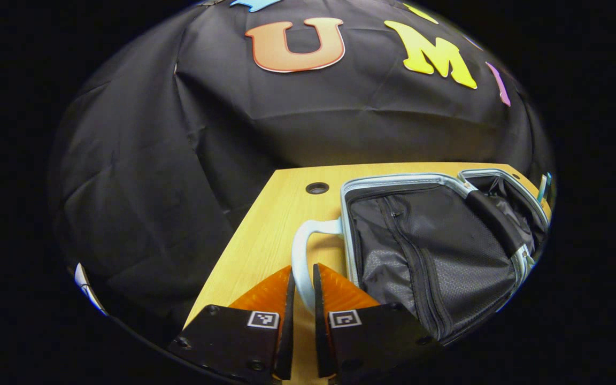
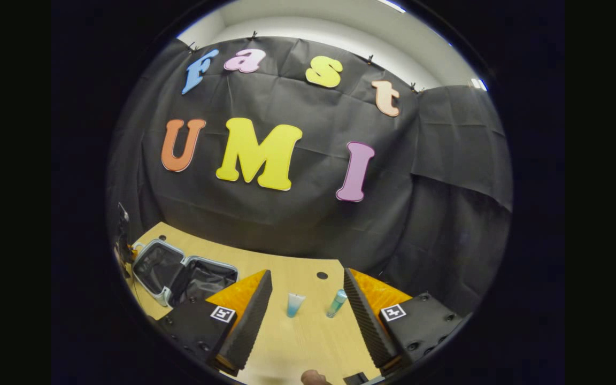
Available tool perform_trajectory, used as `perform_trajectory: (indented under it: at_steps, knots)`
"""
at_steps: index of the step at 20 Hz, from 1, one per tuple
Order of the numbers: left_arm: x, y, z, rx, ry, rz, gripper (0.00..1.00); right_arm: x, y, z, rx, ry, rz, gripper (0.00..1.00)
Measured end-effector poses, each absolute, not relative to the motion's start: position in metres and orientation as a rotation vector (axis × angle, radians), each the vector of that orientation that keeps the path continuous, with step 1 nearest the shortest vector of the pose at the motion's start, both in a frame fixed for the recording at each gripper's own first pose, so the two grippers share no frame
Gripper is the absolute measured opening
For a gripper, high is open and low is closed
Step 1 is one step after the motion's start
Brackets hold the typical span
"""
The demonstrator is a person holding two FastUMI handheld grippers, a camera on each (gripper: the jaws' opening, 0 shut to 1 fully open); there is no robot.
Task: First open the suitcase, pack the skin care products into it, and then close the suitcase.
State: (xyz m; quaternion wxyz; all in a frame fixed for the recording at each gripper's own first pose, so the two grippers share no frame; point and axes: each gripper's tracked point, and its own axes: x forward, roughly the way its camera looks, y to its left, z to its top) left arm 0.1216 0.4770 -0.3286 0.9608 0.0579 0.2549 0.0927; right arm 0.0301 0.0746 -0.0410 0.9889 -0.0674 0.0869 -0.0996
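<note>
1. The suitcase (image 1: 436, 251) is lying wide open on the wooden table (image 1: 265, 235), with its dark lining showing. In the left gripper view it is sitting at about 3 o'clock.
2. The left gripper (image 1: 302, 289) is down at 6 o'clock in that view. Its two fingers are squeezing in close on the suitcase's pale handle (image 1: 301, 251), one on each side. The handle is sticking out from the case's edge.
3. In the right gripper view the same suitcase (image 2: 179, 275) is sitting far off at about 8 o'clock, with both halves lying flat.
4. The right gripper (image 2: 308, 299) is opening wide and is holding nothing.
5. Two skin care things are waiting on the table between its fingers. A small blue tube (image 2: 294, 305) is standing at about 6 o'clock. A green-blue bottle (image 2: 336, 303) is lying tilted just beside it, nearer the right finger.
6. The tube and the bottle are well apart from the suitcase.
</note>
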Motion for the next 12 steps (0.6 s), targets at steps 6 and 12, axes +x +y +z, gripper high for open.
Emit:
perform_trajectory:
  at_steps: [6, 12]
  knots:
    - [0.107, 0.475, -0.302, 0.144, 0.517, 0.235, 0.69, 0.035, 0.07, -0.058, -0.073, 0.19, -0.109, 0.81]
    - [0.097, 0.395, -0.239, 0.194, 0.445, 0.238, 0.94, 0.051, 0.036, -0.07, -0.034, 0.189, 0.002, 0.8]
